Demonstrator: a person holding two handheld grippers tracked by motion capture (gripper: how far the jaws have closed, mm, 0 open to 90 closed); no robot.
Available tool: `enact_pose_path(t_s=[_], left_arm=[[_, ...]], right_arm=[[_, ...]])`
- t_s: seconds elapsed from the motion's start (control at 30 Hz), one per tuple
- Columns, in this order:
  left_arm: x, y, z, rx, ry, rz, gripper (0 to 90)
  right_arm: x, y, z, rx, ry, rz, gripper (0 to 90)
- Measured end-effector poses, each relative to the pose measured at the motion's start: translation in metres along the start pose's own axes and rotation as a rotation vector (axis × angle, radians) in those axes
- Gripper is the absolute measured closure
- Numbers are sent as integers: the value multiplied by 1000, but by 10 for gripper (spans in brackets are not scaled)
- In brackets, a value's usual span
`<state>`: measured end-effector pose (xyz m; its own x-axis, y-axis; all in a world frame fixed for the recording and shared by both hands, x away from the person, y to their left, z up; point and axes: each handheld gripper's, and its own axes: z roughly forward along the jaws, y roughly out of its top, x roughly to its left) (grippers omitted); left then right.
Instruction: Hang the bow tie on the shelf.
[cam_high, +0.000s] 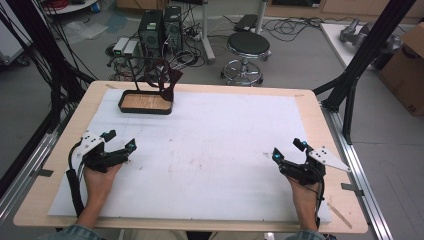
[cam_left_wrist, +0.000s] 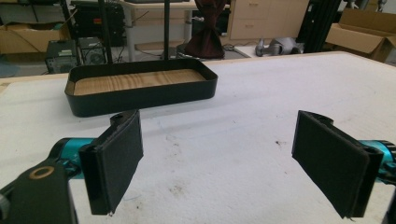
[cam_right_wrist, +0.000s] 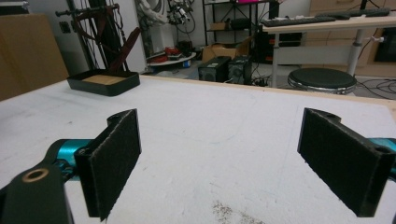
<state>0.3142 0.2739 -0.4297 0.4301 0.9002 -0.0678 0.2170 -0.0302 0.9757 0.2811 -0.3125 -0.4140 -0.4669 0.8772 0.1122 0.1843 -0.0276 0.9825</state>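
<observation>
A black tray with a wooden floor (cam_high: 146, 102) stands at the far left of the white-covered table (cam_high: 215, 150), and a dark red cloth (cam_high: 166, 80) hangs from a thin black stand over its right end. My left gripper (cam_high: 121, 139) rests near the table's left side, open, nothing between its jaws. In the left gripper view the gripper (cam_left_wrist: 219, 158) faces the tray (cam_left_wrist: 140, 88) across bare cover, well short of it. My right gripper (cam_high: 289, 149) rests at the right, open and empty. In the right gripper view the gripper (cam_right_wrist: 219, 163) stands wide apart, with the tray (cam_right_wrist: 103, 82) far off at the left.
A round black stool (cam_high: 248, 47) and computer towers (cam_high: 160, 27) with cables stand on the floor beyond the table's far edge. Black frame posts (cam_high: 360, 55) rise at the right. A cardboard box (cam_high: 407, 70) sits at the far right. Faint stains mark the cover.
</observation>
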Motion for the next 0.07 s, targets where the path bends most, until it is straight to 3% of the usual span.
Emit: enact_pose_path(t_s=[0.07], left_arm=[[0,0,0,1,2,0,166]], right_arm=[[0,0,0,-6,-2,2,123]])
